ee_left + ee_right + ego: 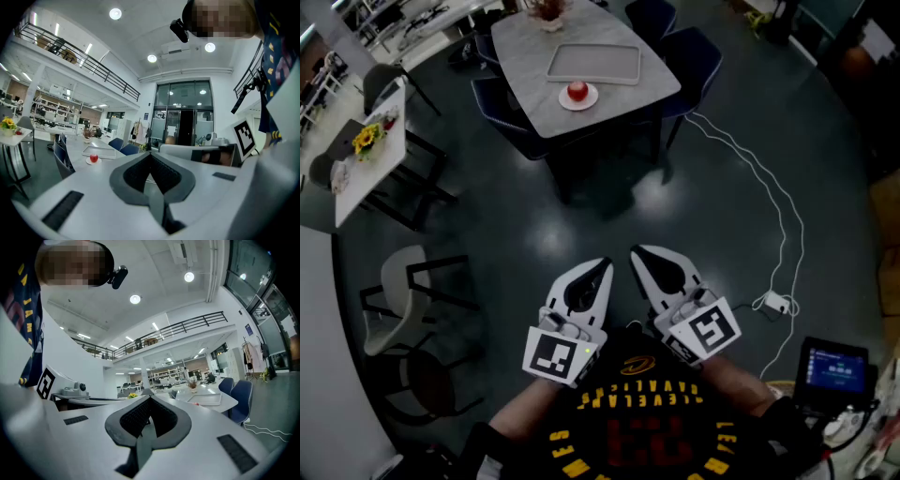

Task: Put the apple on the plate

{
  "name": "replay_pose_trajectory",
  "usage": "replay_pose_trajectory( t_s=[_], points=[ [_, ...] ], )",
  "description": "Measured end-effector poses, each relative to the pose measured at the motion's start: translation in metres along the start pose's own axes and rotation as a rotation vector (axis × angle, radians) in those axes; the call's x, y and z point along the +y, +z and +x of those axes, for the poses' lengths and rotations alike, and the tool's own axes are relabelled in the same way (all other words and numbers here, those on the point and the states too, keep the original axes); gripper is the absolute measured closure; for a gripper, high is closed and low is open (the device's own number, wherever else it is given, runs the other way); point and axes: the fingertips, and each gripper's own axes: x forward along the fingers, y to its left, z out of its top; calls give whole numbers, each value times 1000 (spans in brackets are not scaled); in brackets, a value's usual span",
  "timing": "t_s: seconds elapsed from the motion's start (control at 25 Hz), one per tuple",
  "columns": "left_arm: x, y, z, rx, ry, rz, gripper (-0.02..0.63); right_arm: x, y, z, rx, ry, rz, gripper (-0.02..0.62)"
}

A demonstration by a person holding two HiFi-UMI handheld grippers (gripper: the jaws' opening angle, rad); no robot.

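apple (577, 91) on plate (590, 101) in head, left gripper vws; unclear in right.

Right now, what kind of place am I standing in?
Probably a large open-plan office or lab hall: a railed mezzanine runs overhead, tall glass entrance doors close one end, and a table with blue chairs stands on the open floor.
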Motion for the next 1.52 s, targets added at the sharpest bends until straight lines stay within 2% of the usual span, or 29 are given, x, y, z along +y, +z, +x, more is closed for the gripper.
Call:
replay_pose_trajectory(
  t_s=[0.2,0.36,0.8,0.96,1.2,1.52],
  points=[
    [13,1,7,10,-1,-12,604,-6,-4,14,10,-2,19,589],
    [43,4,31,17,2,-24,604,-28,-8,46,27,-18,49,588],
    [188,42,61,-10,25,-91,604,-51,-4,178,77,-96,24,588],
    [228,42,73,-17,1,-112,604,-61,-7,210,96,-130,30,588],
    [256,41,98,-22,-52,-141,604,-90,-8,237,114,-179,64,588],
    [300,43,129,9,-4,-150,603,-147,-12,277,96,-190,125,588]
  ],
)
